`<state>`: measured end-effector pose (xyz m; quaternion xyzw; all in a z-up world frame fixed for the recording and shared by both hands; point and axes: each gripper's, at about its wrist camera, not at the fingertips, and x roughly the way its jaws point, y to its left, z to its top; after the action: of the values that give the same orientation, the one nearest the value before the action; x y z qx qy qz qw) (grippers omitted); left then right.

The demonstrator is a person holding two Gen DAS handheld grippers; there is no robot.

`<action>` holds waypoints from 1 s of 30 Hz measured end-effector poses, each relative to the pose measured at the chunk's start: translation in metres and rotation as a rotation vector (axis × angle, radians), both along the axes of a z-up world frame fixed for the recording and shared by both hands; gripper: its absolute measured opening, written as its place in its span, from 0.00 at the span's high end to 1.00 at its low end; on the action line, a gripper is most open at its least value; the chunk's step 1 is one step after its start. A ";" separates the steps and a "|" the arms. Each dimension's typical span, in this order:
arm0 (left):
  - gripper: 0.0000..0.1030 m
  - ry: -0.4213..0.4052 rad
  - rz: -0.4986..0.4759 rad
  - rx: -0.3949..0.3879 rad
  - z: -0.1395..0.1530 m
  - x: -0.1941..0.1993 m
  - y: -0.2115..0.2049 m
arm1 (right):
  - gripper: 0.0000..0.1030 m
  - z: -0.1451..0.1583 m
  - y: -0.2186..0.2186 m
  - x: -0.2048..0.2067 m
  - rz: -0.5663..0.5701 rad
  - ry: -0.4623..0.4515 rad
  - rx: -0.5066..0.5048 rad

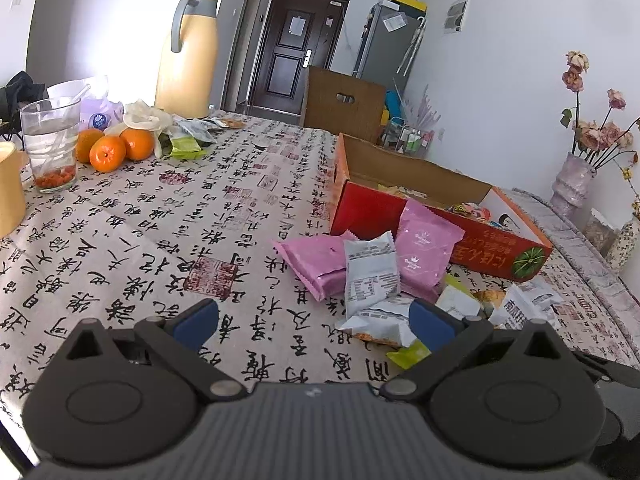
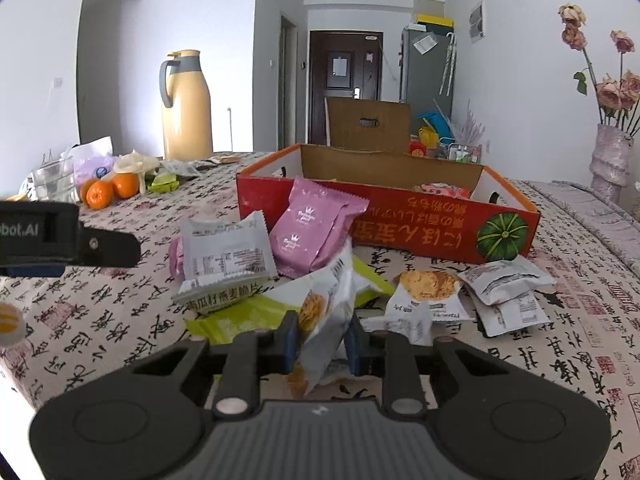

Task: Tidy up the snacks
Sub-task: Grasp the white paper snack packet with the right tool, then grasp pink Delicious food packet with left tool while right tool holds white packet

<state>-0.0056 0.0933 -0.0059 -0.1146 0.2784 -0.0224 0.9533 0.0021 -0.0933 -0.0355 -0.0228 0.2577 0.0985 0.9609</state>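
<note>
A red cardboard box [image 1: 436,236] [image 2: 400,228] lies open on the table with a few snacks inside. Loose snack packets lie in front of it: pink packets [image 1: 424,248] [image 2: 312,232], grey packets [image 1: 372,272] [image 2: 228,248] and green ones [image 2: 240,316]. My right gripper [image 2: 322,344] is shut on a white cracker packet [image 2: 324,312], held upright just above the pile. My left gripper [image 1: 314,320] is open and empty, low over the tablecloth left of the pile; it also shows at the left edge of the right wrist view [image 2: 60,236].
Oranges [image 1: 108,152], a glass [image 1: 50,144] and a yellow thermos jug [image 1: 188,56] stand at the table's far left. A vase of dried flowers [image 1: 572,184] stands at the right. More packets [image 2: 504,292] lie right of the pile. A cardboard box [image 2: 370,124] stands behind the table.
</note>
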 end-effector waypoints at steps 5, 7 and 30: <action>0.00 0.009 0.002 0.007 -0.001 0.006 0.000 | 0.87 -0.001 -0.004 0.001 0.010 0.008 0.012; 0.00 0.014 0.002 0.011 -0.002 0.008 -0.001 | 0.87 0.002 -0.008 0.001 0.005 0.001 0.026; 0.00 0.039 0.057 0.194 0.012 0.094 0.023 | 0.88 0.030 -0.092 0.049 -0.203 -0.086 0.107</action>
<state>0.0880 0.1163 0.0057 -0.0299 0.2946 0.0340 0.9546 0.0513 -0.1854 -0.0054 0.0507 0.2118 0.0135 0.9759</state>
